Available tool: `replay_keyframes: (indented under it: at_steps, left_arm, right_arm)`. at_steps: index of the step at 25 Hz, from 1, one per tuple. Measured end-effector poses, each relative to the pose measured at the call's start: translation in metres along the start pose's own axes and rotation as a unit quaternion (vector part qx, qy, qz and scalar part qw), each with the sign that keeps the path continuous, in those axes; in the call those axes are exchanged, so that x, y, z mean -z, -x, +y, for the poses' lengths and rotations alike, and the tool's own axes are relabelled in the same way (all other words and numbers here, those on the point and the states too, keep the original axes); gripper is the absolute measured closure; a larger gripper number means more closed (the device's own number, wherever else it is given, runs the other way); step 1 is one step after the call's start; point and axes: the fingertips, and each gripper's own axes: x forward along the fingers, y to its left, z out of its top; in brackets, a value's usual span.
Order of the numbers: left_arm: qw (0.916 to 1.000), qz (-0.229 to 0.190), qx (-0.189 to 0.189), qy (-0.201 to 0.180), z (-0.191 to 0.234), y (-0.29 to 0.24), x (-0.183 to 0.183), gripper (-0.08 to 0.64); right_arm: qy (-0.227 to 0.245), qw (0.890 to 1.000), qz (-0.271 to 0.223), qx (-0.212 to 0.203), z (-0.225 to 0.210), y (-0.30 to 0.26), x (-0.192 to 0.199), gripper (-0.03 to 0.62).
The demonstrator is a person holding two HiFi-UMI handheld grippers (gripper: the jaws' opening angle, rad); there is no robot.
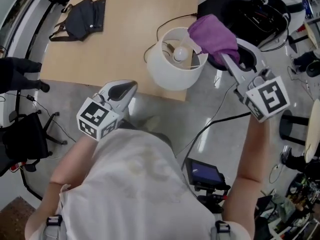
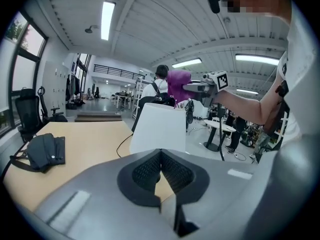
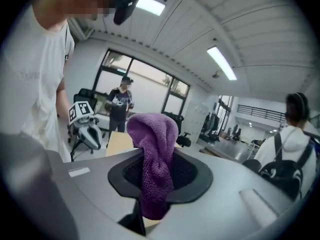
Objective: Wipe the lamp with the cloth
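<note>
Bright, even indoor light from ceiling strip lights, plus daylight through windows. Shadows soft and faint around lamp on table. Pale glare streaks on glossy floor. Gripper views: strong fisheye curvature, black vignetted corners, nearest surfaces slightly soft.

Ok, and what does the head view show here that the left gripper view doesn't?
Head view only: the bulb inside the lampshade, and a small screen on the floor. Left gripper view only: the left gripper's fingers meeting, nothing between them, and the ceiling lights. Both: the white lampshade, the black bag on the table, the purple cloth in the right gripper.
</note>
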Motion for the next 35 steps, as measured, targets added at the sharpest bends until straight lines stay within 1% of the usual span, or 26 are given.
replay_keyframes:
  at_steps: [2, 4, 8, 11, 14, 18, 21, 24, 27, 31, 35]
  left_arm:
    - [1.0000, 0.000, 0.005, -0.006, 0.000, 0.000, -0.001, 0.558]
    - [0.9998, -0.006, 0.012, -0.012, -0.002, 0.000, -0.003, 0.558]
    - [0.9992, -0.013, 0.031, -0.021, -0.004, 0.002, 0.003, 0.558]
    - [0.9985, -0.014, 0.047, -0.026, -0.008, 0.003, 0.014, 0.558]
    - [0.9977, -0.020, 0.060, -0.024, -0.010, 0.012, 0.022, 0.558]
    - [0.9970, -0.026, 0.072, -0.012, -0.005, 0.035, 0.035, 0.558]
    - [0.9960, -0.026, 0.085, -0.013, -0.007, 0.052, 0.048, 0.558]
    - [0.9952, -0.023, 0.094, -0.012, -0.013, 0.065, 0.063, 0.558]
    - [0.9939, -0.025, 0.106, -0.014, -0.021, 0.076, 0.076, 0.558]
    - [0.9915, -0.034, 0.124, -0.017, -0.033, 0.091, 0.086, 0.558]
    - [0.9903, -0.046, 0.129, -0.024, -0.033, 0.105, 0.082, 0.558]
  right_arm:
    - [-0.042, 0.997, -0.043, 0.038, -0.001, 0.024, 0.006, 0.489]
    - [-0.069, 0.993, -0.062, 0.075, 0.006, 0.049, 0.020, 0.489]
    - [-0.108, 0.982, -0.064, 0.142, 0.030, 0.087, 0.053, 0.489]
    - [-0.141, 0.973, -0.048, 0.176, 0.057, 0.104, 0.082, 0.489]
    - [-0.181, 0.964, -0.038, 0.189, 0.099, 0.112, 0.111, 0.489]
    - [-0.226, 0.957, -0.033, 0.180, 0.171, 0.100, 0.147, 0.491]
    - [-0.263, 0.947, -0.024, 0.184, 0.219, 0.093, 0.168, 0.494]
    - [-0.289, 0.938, -0.030, 0.189, 0.259, 0.087, 0.169, 0.494]
    - [-0.303, 0.931, -0.050, 0.199, 0.287, 0.077, 0.156, 0.494]
    - [-0.288, 0.934, -0.063, 0.203, 0.314, 0.064, 0.128, 0.494]
    - [-0.276, 0.934, -0.075, 0.213, 0.320, 0.059, 0.108, 0.494]
